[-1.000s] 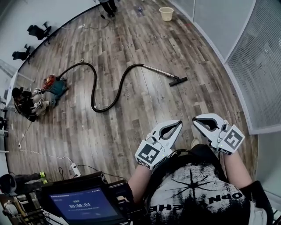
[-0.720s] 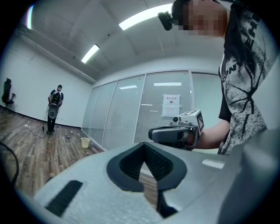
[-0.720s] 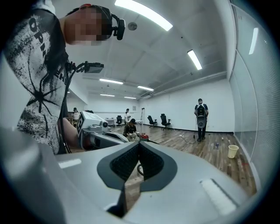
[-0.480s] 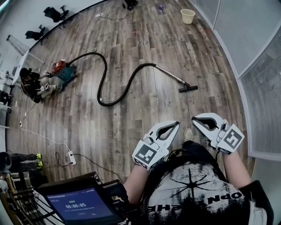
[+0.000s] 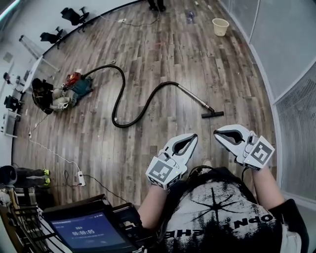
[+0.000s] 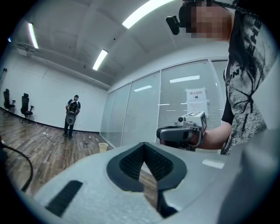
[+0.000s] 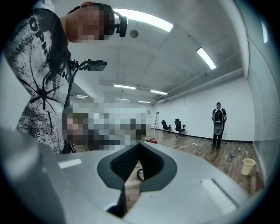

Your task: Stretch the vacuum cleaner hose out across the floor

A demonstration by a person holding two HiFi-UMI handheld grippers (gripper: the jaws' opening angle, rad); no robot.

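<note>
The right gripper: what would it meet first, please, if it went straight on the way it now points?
Nothing close. The right gripper seems held above the floor, so its line likely passes over the hose toward the red vacuum cleaner; depth is unclear.

Bright, even light from long ceiling strips (image 6: 144, 13); only faint, soft shadows on the wood floor (image 5: 163, 64). Glass wall (image 6: 144, 113) mirrors the strips. Heavy fisheye bend, dark vignette at edges. Nearest foreground soft in both gripper views; far room sharp.
</note>
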